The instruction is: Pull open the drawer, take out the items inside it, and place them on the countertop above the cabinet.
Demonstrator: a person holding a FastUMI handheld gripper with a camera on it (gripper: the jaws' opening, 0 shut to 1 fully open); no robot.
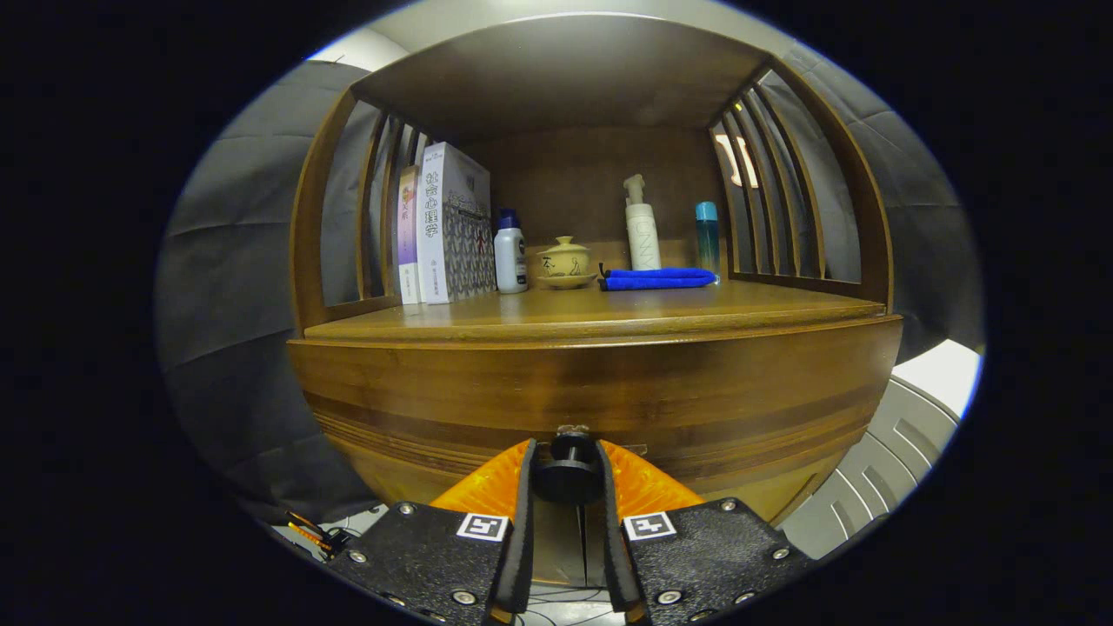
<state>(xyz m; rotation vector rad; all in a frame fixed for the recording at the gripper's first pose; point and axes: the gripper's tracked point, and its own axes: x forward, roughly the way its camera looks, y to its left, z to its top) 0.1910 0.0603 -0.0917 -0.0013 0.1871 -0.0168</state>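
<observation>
Gripper [567, 476] level, fingers [522, 522] closed in, apparently pressing on what they hold

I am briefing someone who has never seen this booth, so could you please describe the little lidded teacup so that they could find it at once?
Start at the wooden cabinet whose drawer knob sits between the gripper fingers. On its countertop, the lidded teacup stands on a saucer between the white bottle with a blue cap and the folded blue cloth. It is the one squat, cream-coloured piece among taller bottles.

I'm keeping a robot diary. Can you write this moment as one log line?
step: grasp drawer knob | hand-held gripper: fingers closed on knob | drawer: shut | countertop: blue cloth, teapot, bottles, books
</observation>
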